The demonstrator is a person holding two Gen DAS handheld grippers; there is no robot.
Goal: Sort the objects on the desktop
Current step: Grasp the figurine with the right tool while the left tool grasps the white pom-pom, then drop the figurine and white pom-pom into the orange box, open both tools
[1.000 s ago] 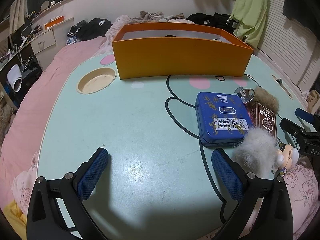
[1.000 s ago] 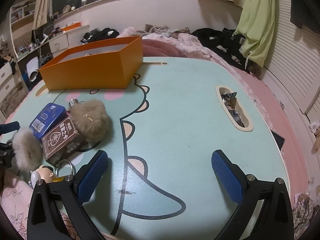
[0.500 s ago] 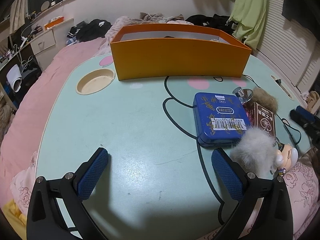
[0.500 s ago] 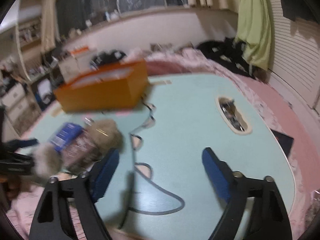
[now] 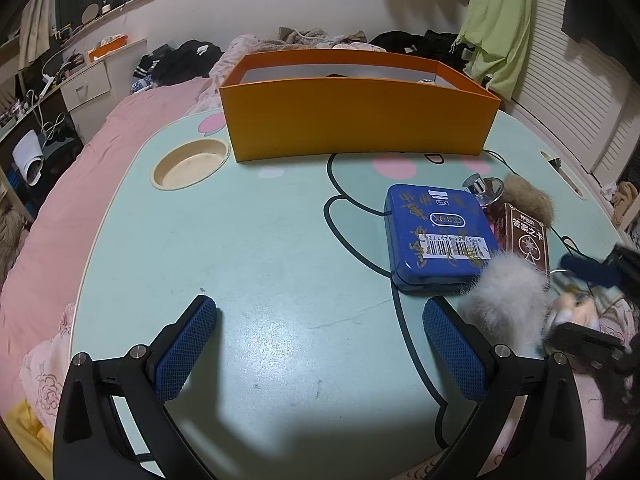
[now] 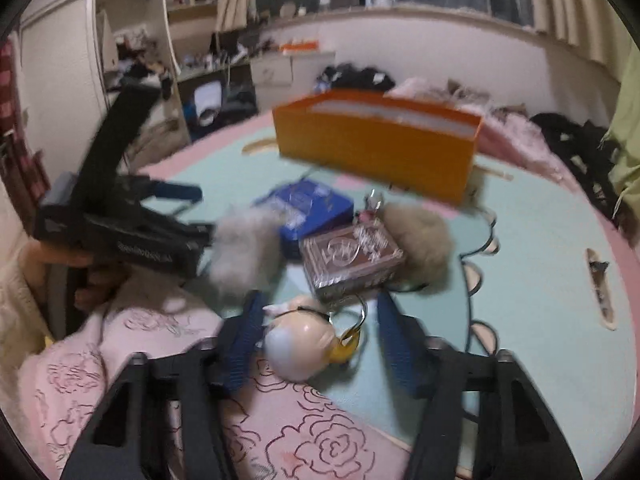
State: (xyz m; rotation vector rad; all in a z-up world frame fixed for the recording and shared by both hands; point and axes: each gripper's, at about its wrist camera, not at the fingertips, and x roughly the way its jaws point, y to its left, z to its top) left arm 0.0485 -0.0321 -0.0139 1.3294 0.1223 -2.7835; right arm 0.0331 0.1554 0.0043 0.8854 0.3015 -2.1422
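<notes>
My left gripper (image 5: 320,344) hangs open over bare mint table, nothing between its fingers. To its right lie a blue tin (image 5: 436,236), a brown card box (image 5: 526,240), a white pompom (image 5: 504,300), a brown pompom (image 5: 528,200) and a silver-capped bottle (image 5: 482,188). An orange box (image 5: 360,120) stands at the back. My right gripper (image 6: 320,340) straddles a small doll keychain (image 6: 300,344) at the table's near edge. Its jaws are closing, with a gap still showing on the key ring side. The card box (image 6: 352,260) sits just beyond.
A round cup recess (image 5: 190,164) lies left of the orange box, and a slot (image 6: 600,280) is cut near the table's right edge. Pink rose-print bedding (image 6: 320,440) lies under the right gripper. Clothes and furniture crowd the room behind.
The right gripper has swung left from the open table to the cluster, and its jaws have narrowed around the doll keychain. The left gripper has stayed still and open.
</notes>
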